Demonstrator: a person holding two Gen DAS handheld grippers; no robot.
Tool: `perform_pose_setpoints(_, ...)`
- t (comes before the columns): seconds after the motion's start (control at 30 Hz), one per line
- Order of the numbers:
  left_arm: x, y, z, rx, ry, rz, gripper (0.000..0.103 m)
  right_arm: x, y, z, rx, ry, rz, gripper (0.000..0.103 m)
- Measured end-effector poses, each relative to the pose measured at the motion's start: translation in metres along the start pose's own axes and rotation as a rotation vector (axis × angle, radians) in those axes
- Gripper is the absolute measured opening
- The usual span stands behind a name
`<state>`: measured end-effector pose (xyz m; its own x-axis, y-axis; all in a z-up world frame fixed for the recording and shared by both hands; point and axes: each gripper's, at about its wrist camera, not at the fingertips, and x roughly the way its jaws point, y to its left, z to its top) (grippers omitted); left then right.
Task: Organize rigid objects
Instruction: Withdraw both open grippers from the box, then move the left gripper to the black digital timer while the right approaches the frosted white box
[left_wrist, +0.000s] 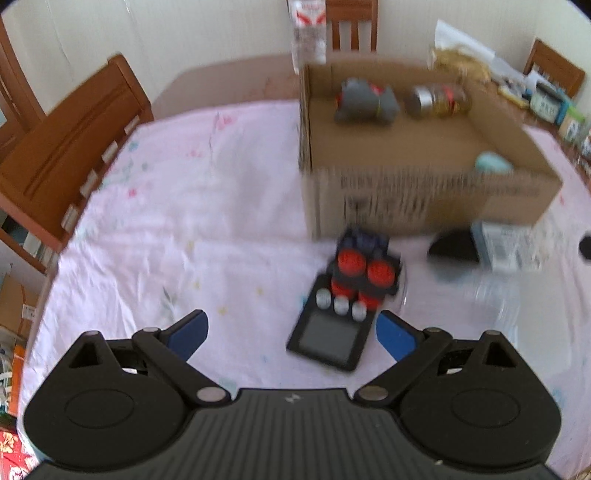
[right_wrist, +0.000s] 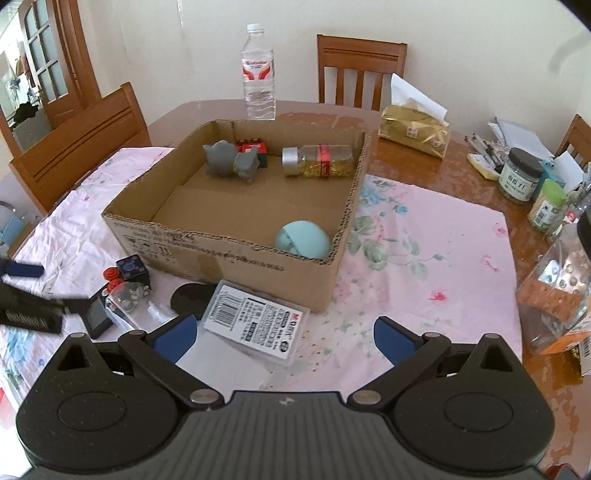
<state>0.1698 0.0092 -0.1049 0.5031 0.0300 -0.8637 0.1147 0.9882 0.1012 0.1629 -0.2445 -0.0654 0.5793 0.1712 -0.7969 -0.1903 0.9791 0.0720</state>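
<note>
Both grippers (left_wrist: 291, 334) (right_wrist: 284, 338) spread empty, pink floral tablecloth (right_wrist: 424, 258), cardboard box (right_wrist: 236, 258), wooden chairs (right_wrist: 362, 70)

wooden table (right_wrist: 424, 162) bears pink cloth (right_wrist: 424, 236); cardboard box (right_wrist: 258, 266) on it

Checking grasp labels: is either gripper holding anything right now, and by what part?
Nothing held. Left gripper is open above the black device on the cloth, not touching it. Right gripper is open over the white card pack.
</note>
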Motion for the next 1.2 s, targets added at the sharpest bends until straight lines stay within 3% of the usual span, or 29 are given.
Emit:
perform_pose_setpoints(0.27, 0.028, -0.001, -0.015, -0.008, 0.058, -0.008, 0.097, 0.002, 0.009, -0.004, -0.015, 0.021, 0.012, 0.103)
perform_pose_setpoints(0.5, 0.032, 0.014, -0.018, -0.050, 0.057, -0.030, 0.099, 0.008, 0.014, -0.010, -0.017, 0.054, 0.015, 0.103)
perform_pose_setpoints(0.93, 0.043, 0.062, -0.012, -0.127, 0.038, 0.066, 0.102, 0.024, 0.025, -0.019, -0.063, 0.128, 0.003, 0.103)
perform_pose_setpoints(1.1, 0.045, 0.064, -0.012, -0.128, 0.042, 0.057, 0.102, 0.024, 0.027, -0.021, -0.090, 0.139, 0.012, 0.103)
perform_pose_setpoints(1.2, 0.041, 0.059, -0.017, -0.116, 0.063, 0.006, 0.102, 0.022, 0.029, -0.026, -0.147, 0.147, 0.057, 0.103)
